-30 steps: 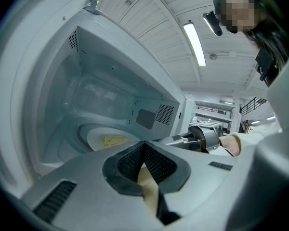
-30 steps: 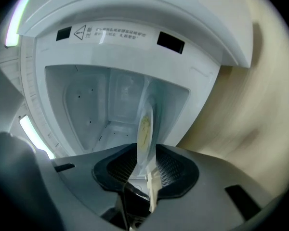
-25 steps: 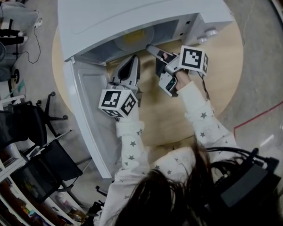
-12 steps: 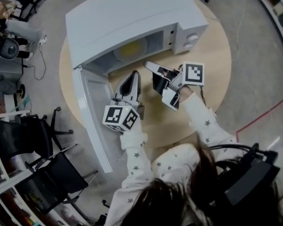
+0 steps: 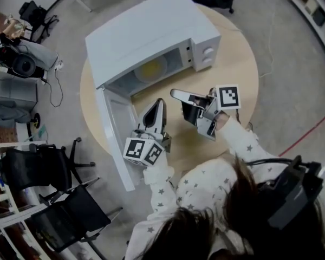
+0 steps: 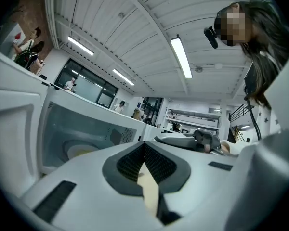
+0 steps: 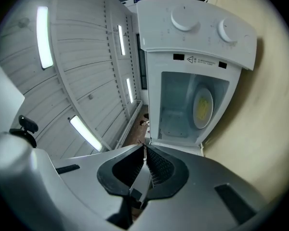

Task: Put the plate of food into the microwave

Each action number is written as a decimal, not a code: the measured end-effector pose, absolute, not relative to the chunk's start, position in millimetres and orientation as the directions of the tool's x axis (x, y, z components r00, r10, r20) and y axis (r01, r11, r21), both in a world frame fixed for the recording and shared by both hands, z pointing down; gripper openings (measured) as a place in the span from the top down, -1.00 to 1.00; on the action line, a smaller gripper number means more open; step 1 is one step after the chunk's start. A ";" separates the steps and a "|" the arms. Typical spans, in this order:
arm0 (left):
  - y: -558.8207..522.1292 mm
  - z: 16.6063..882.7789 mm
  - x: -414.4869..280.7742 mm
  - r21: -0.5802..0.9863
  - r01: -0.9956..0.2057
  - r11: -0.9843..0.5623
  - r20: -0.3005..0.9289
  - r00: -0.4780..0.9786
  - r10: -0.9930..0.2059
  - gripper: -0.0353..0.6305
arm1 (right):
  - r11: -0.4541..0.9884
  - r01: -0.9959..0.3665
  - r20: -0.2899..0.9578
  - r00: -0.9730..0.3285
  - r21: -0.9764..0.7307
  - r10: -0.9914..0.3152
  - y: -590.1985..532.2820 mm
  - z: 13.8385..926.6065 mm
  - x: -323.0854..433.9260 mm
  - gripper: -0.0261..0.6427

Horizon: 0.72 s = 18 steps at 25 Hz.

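Both claws were empty: your left gripper (image 5: 160, 103) had its jaws together, your right gripper (image 5: 174, 93) was closing on nothing. The plate (image 5: 151, 68) sat inside the open microwave (image 5: 146, 31) at the table's (image 5: 235, 64) far edge.

Looks like an open-plan office or lab, not anyone's home kitchen. The white microwave (image 5: 146, 31) just sits on a round pale wooden table (image 5: 244, 75). There are black office chairs (image 5: 35, 167) on a grey floor (image 5: 292, 80), storage shelving (image 5: 317, 7), long strip ceiling lights (image 6: 180, 57) and glass-walled rooms (image 6: 86, 88) behind.
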<state>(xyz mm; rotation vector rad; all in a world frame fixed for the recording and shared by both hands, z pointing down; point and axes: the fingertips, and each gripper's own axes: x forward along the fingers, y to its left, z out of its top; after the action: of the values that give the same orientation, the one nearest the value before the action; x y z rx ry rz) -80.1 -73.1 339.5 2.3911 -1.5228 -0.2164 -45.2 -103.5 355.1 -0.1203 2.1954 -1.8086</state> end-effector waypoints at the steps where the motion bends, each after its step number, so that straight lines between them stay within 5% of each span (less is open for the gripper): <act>1: -65.6 334.1 -74.0 0.320 -0.855 -0.409 0.030 0.441 -0.897 0.91 | 0.217 0.125 -0.177 -0.954 -0.968 -0.240 -95.5 349.4 -39.0 0.85; 18: -32.3 293.0 -55.2 0.265 -0.839 -0.476 0.026 0.499 -0.866 0.91 | 0.221 0.290 -0.321 -0.939 -0.931 -0.122 -53.3 298.7 -28.6 0.85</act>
<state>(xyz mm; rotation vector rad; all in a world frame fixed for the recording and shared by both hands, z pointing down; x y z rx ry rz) -55.2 -32.3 293.0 2.5016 -1.4514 -0.1623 -28.6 -53.3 298.7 0.1567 2.1755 -1.7703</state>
